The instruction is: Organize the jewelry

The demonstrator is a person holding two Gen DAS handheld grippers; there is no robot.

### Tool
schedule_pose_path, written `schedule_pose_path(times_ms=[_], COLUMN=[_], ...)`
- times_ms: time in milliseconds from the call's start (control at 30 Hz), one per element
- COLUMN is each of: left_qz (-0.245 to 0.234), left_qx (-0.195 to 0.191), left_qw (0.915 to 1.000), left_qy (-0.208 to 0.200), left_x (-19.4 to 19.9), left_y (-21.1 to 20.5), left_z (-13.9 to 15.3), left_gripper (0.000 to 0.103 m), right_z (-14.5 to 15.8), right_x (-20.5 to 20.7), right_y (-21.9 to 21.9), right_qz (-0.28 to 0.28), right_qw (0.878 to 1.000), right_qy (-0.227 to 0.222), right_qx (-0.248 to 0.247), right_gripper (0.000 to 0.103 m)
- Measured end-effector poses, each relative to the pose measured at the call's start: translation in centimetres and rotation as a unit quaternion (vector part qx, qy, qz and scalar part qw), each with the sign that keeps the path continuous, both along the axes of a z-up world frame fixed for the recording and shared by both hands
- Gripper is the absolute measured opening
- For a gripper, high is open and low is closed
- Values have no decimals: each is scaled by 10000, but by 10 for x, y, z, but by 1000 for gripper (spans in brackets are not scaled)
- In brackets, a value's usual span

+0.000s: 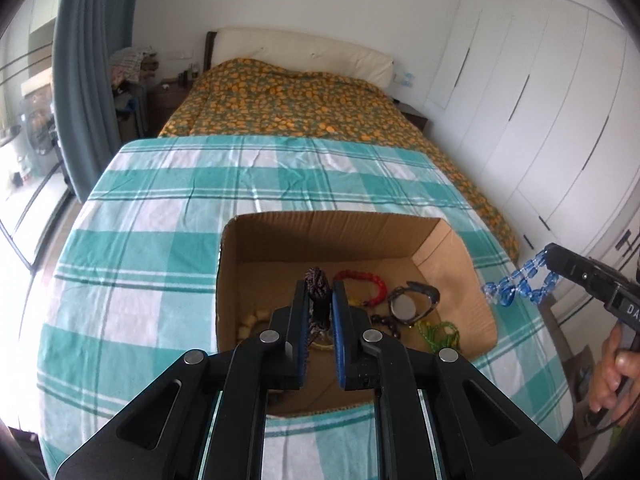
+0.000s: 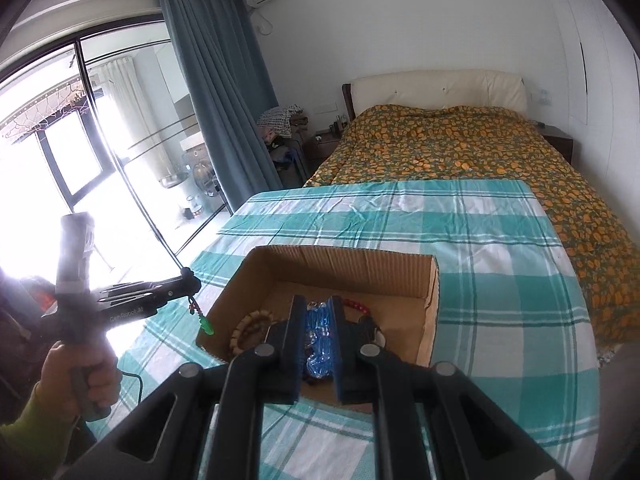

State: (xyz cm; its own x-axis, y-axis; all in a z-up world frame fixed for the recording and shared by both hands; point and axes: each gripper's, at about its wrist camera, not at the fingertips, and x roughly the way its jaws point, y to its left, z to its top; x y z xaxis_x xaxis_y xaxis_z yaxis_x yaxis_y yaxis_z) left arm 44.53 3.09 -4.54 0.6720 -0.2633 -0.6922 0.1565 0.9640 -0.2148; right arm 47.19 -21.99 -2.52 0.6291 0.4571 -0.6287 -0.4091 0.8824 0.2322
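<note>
My left gripper [image 1: 320, 286] is shut on a dark braided bead strand [image 1: 318, 280] and holds it above the open cardboard box [image 1: 336, 222]. In the right wrist view that strand [image 2: 196, 310] hangs from the left gripper [image 2: 191, 280] with a green pendant [image 2: 206, 326] at its end, left of the box [image 2: 348, 268]. My right gripper [image 2: 316, 302] is shut on a blue bead bracelet [image 2: 320, 328]. From the left wrist view, the bracelet [image 1: 516, 286] dangles from the right gripper [image 1: 550, 254] beyond the box's right side. In the box lie a red bead bracelet [image 1: 370, 282], a watch [image 1: 408, 304], green beads [image 1: 438, 334] and cream beads [image 1: 250, 320].
The box stands on a table under a teal checked cloth [image 1: 160, 208]. Behind it is a bed with an orange flowered cover [image 1: 280, 96]. White wardrobe doors [image 1: 540, 100] line the right; a blue curtain [image 2: 216, 80] and window are at the left. A hand [image 2: 80, 372] grips each handle.
</note>
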Motion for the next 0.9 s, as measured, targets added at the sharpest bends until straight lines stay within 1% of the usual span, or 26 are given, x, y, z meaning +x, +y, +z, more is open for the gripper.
schedule_pose_path(times_ms=[167,267,300,367,400,433,467,500,533,567,667,733,767,833,867,900], left_qz=[30,6,9,25,45,81,116,131,143,164,229,303,382,550,640,764], left_qx=[151,220,266,394,463,531,597,657,707,748,840,973,1086,1300,1378,1448], left_qw=[9994,9986,9983,9975,9972,9971,9972,9972,9971,9969,9962,9944,9925,9873,9847,9821], left_qy=[305,478,528,590,591,534,429,321,238,174,-54,-286,-423,-730,-853,-929], left_x=[45,61,64,68,68,65,62,57,52,48,30,15,8,-10,-18,-27], left_y=[-12,-18,-20,-23,-24,-25,-25,-26,-26,-26,-28,-32,-36,-40,-43,-45], left_z=[-25,-40,-44,-51,-53,-52,-50,-48,-46,-43,-31,-20,-14,-1,6,12], left_gripper=[9,10,11,27,52,70,76,81,86,87,92,98,100,101,102,102], right_z=[-29,-52,-59,-73,-78,-80,-79,-76,-73,-70,-59,-51,-47,-38,-33,-28], right_x=[57,80,85,96,100,100,97,93,88,83,67,54,46,30,20,11], right_y=[5,6,7,6,4,2,-1,-3,-6,-8,-12,-13,-13,-11,-10,-8], right_qz=[-108,-149,-134,-193,-249,-331,-402,-445,-466,-485,-558,-568,-567,-581,-591,-603], right_qw=[9990,9979,9975,9962,9955,9951,9954,9959,9963,9964,9966,9970,9971,9972,9971,9968], right_qy=[245,428,489,630,683,687,640,571,519,483,336,280,256,160,86,11], right_qx=[-353,-472,-496,-571,-607,-623,-596,-538,-494,-492,-510,-456,-437,-448,-478,-528], right_gripper=[11,12,13,14,24,32,51,57,57,58,64,67,68,74,82,84])
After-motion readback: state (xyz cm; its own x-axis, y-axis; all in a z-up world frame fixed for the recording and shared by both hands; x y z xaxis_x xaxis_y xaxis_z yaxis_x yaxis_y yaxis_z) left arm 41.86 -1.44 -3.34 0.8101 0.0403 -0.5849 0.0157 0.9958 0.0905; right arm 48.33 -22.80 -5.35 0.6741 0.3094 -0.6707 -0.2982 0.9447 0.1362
